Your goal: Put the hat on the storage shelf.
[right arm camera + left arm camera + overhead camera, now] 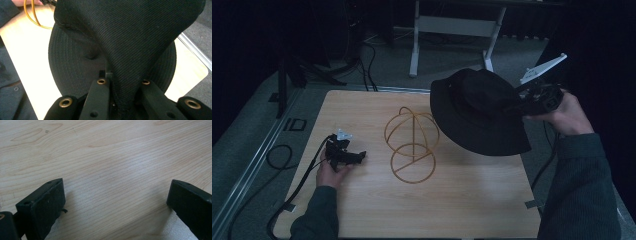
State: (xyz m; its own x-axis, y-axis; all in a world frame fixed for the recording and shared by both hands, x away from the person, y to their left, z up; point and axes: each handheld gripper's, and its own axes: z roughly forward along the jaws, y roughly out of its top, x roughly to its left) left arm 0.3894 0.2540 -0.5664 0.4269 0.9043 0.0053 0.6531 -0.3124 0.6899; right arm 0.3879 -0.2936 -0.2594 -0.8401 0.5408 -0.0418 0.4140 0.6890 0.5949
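A black bucket hat hangs in the air over the table's right half, pinched by its crown in my right gripper, which is shut on it. In the right gripper view the hat's fabric bunches between the two jaws of my right gripper. A gold wire hat stand sits upright mid-table, just left of the hat. My left gripper rests on the table at the left, open with nothing between its jaws; its left gripper view looks down on bare wood between the fingertips.
The wooden table has its right edge under the hat. Cables trail off the left side onto the floor. A white desk frame stands beyond the far edge.
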